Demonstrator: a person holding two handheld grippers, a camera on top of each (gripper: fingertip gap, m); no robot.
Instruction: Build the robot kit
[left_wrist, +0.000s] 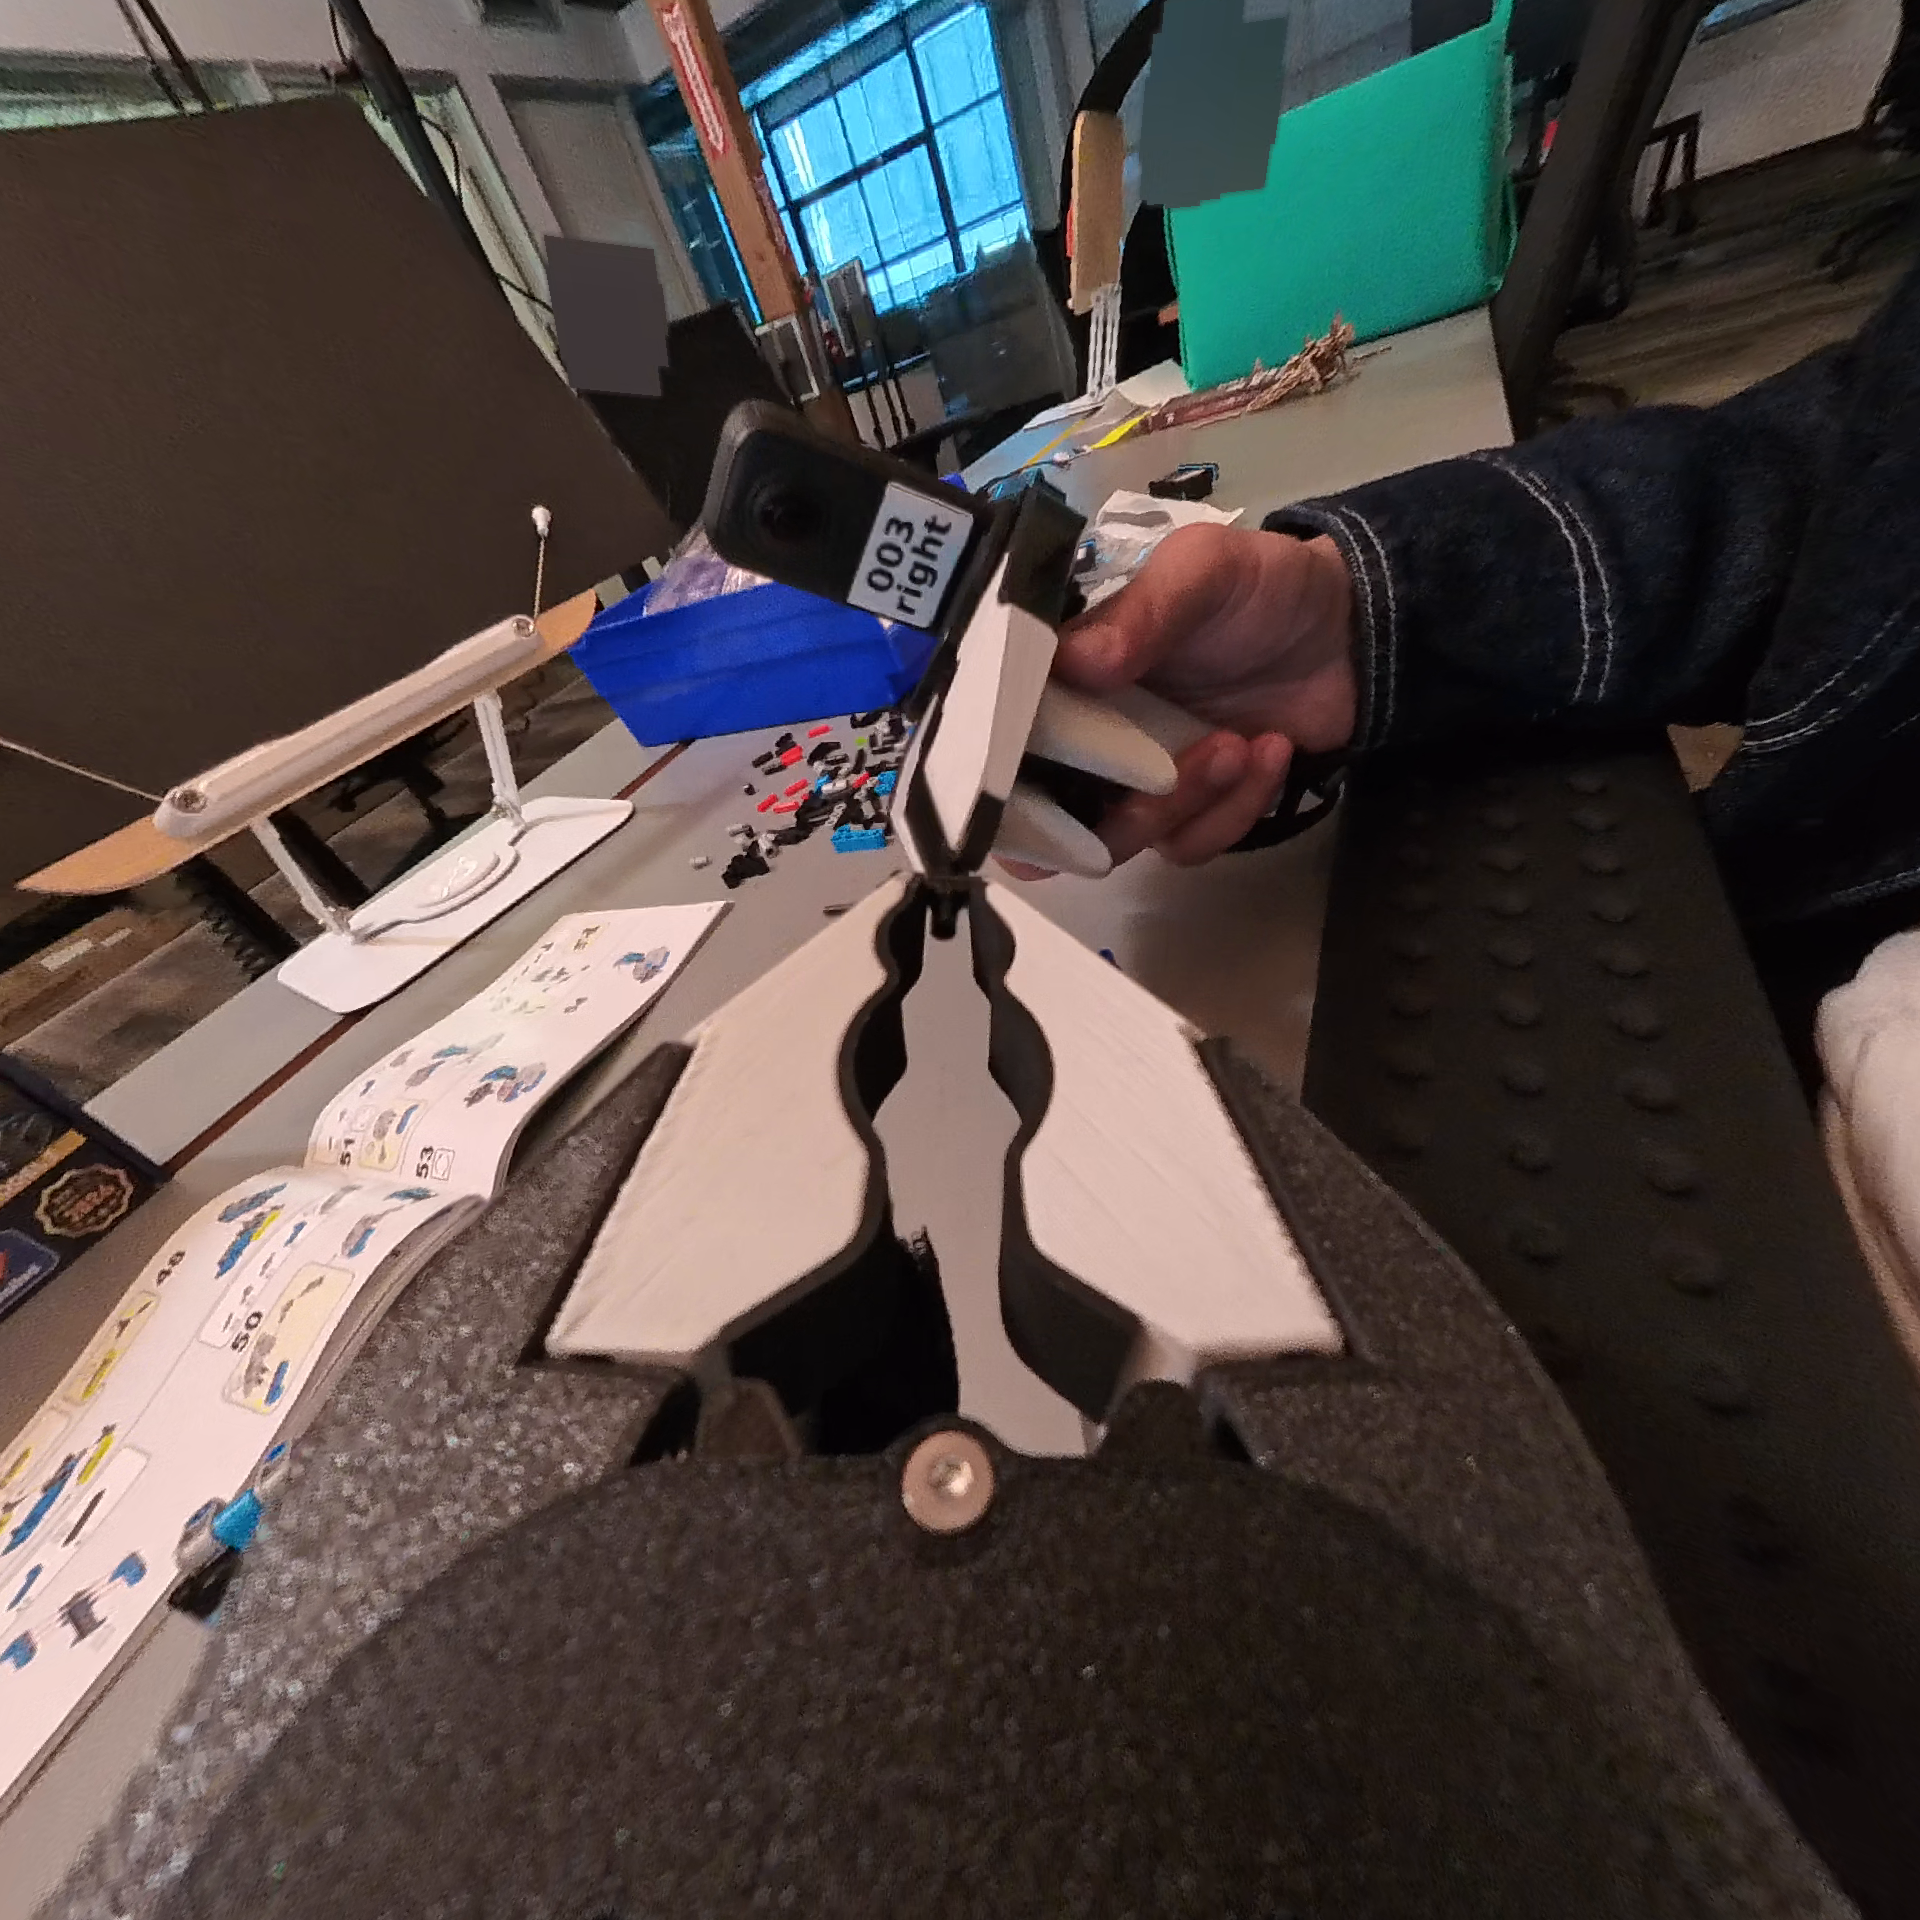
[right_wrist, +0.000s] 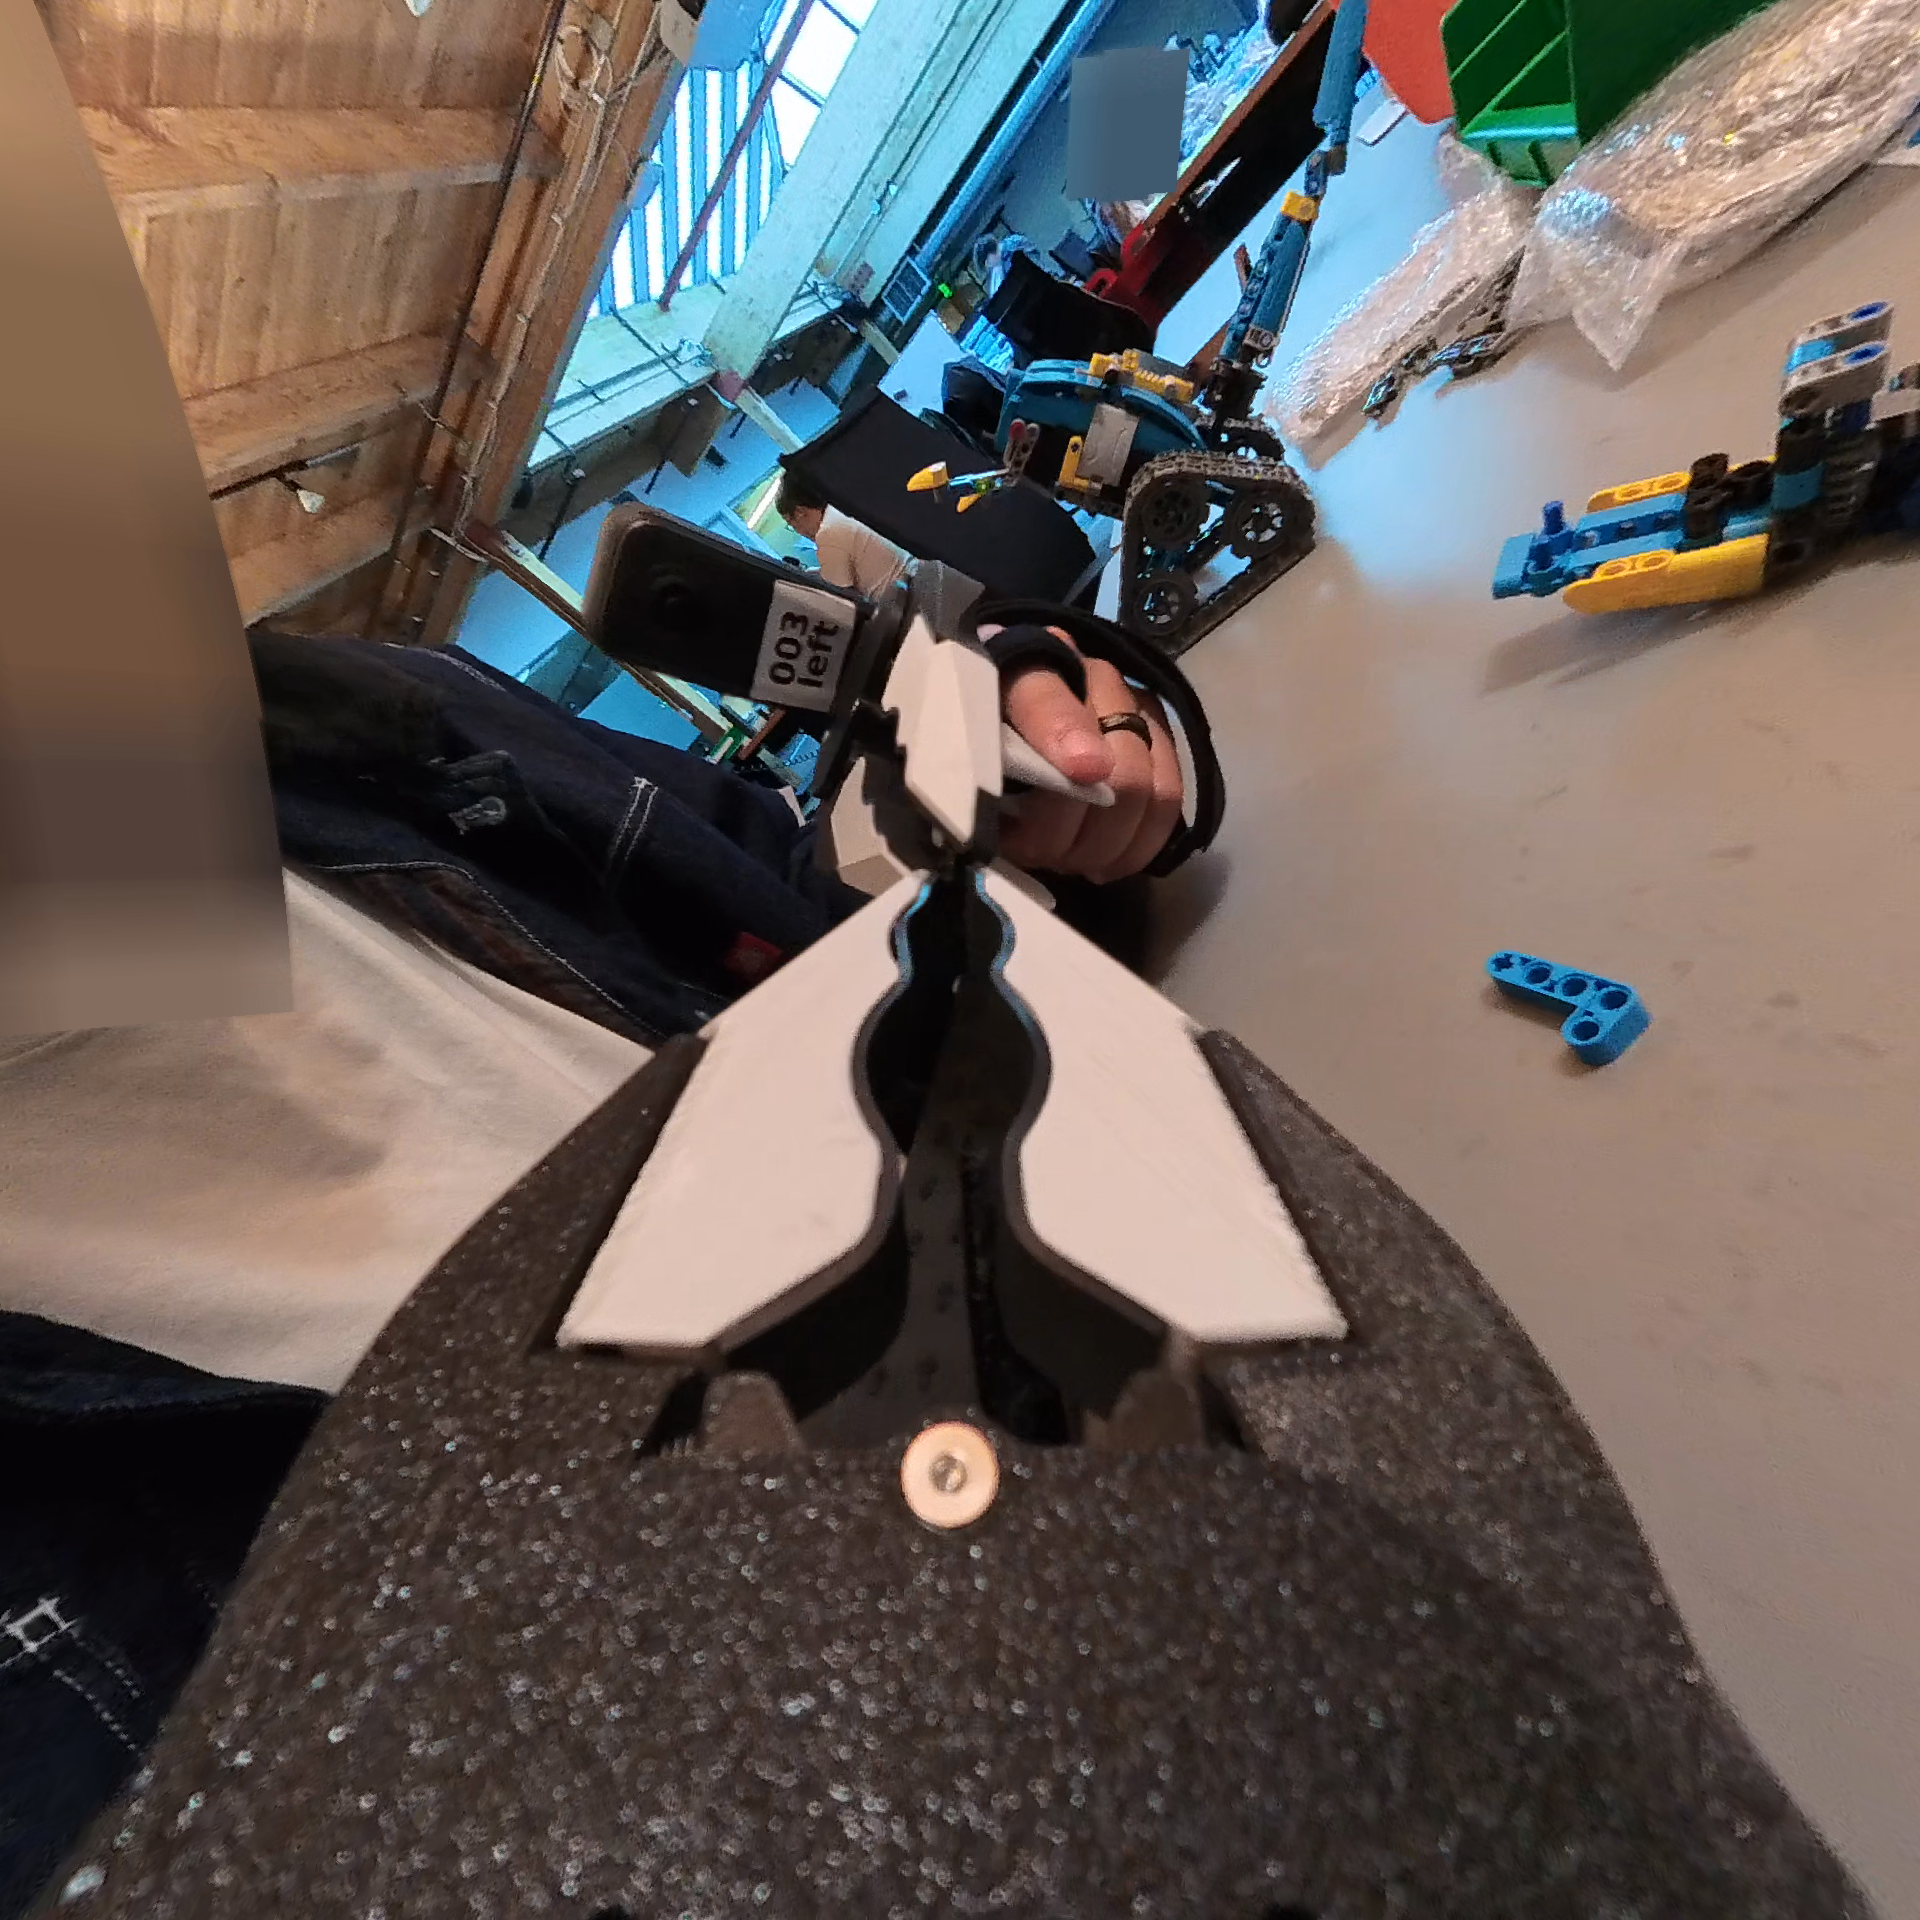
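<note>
My left gripper is shut, and its white fingers meet at the tips on a small black piece. My right gripper is also shut and meets the left one tip to tip. It shows in the left wrist view, held by a hand in a dark denim sleeve, above the grey table. The left gripper shows in the right wrist view, held by a hand with a ring. The piece is tiny and mostly hidden between the tips.
An open instruction booklet lies on the left. A pile of small pieces sits before a blue bin, near a white stand. A blue L-shaped beam, a blue-yellow assembly and a tracked model are on the table. Both grippers' tips are close together, under 4 cm apart. Both grippers' tips are roughly 20 cm from the blue-yellow assembly.
</note>
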